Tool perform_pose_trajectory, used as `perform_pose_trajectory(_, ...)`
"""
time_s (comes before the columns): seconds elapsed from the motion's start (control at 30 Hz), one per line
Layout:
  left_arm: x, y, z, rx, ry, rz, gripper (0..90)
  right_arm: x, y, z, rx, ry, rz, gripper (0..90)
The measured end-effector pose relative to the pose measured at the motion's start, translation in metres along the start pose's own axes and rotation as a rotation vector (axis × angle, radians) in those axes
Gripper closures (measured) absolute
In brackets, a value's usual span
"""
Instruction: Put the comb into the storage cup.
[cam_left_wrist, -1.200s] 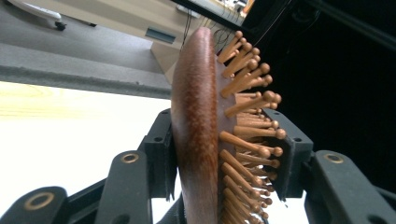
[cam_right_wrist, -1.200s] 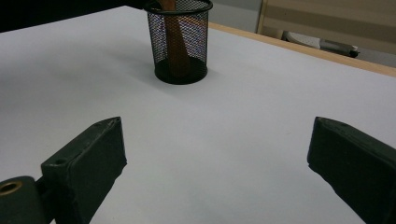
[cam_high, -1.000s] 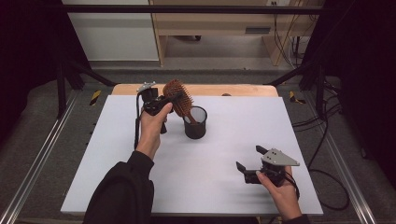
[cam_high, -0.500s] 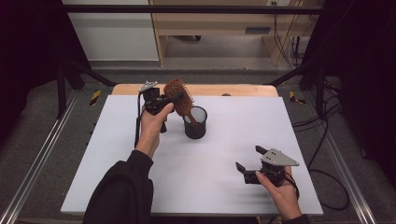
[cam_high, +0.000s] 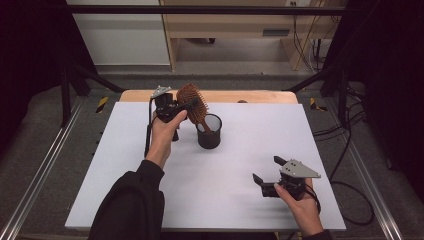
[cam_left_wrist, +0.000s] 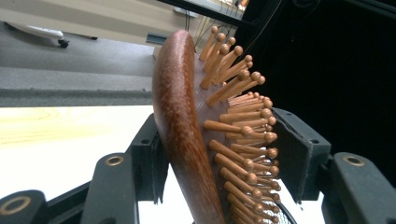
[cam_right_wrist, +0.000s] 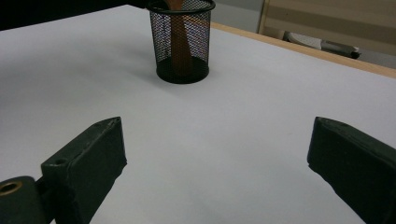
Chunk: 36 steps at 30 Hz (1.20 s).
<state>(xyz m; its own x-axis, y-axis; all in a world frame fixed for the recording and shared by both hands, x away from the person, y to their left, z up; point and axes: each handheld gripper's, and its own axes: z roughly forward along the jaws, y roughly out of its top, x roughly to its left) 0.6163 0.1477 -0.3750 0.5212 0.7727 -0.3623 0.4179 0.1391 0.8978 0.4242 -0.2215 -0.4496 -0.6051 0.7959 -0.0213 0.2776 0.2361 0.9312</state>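
Brown wooden hairbrush with round-tipped wooden bristles stands handle-down in a black wire-mesh cup, near the far middle of the white table top. Brush head rises above the cup rim and leans toward the left gripper.

Left gripper: held in the person's left hand, raised above the table, jaws at either side of the brush head. In the left gripper view the smooth wooden back of the brush lies close to the pad on that picture's left, and the bristle tips reach toward the pad on its right; a sliver of gap shows on both sides, so the pads do not appear to press. Jaws have just been opening, brush head between them: grasp released.

Right gripper: in the right hand near the table's near right corner, well apart from the cup. Jaws spread wide, nothing between them but bare table. Right gripper view looks across the white surface at the mesh cup, the brush handle visible through the mesh, resting at the cup's bottom.

Wooden table edge shows beyond the white sheet.
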Motion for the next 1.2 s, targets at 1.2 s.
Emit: perform_pose_trajectory(1.2, -0.008, 0.022, -0.009, 0.018, -0.07, 0.034, 52.2, 0.001, 0.0, 0.001, 0.004, -0.002, -0.001, 4.7)
